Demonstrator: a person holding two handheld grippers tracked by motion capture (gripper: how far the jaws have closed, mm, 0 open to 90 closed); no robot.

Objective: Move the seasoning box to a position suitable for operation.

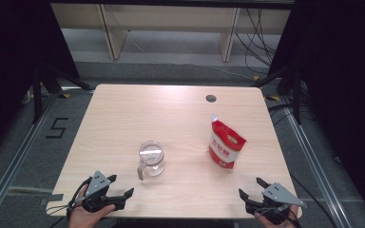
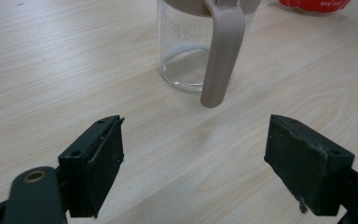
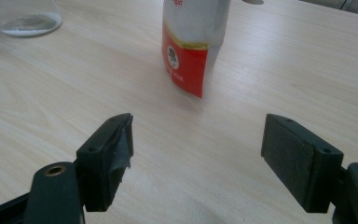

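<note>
Nothing stands between my left gripper (image 1: 121, 186), jaws wide open and empty, and the glass jug (image 1: 151, 158) at one o'clock; its handle (image 2: 221, 51) points toward me. My right gripper (image 1: 251, 187) also gapes empty, the red pouch (image 1: 225, 144) upright at eleven o'clock on the wooden table (image 1: 123, 118).

Your clear glass jug with a beige handle (image 1: 151, 159) on the pale wooden worktop (image 1: 123, 118), left of the upright red-and-white spouted pouch (image 1: 225, 145), your left tongs (image 1: 120, 186) before the jug, right tongs (image 1: 251, 187) before the pouch.
</note>
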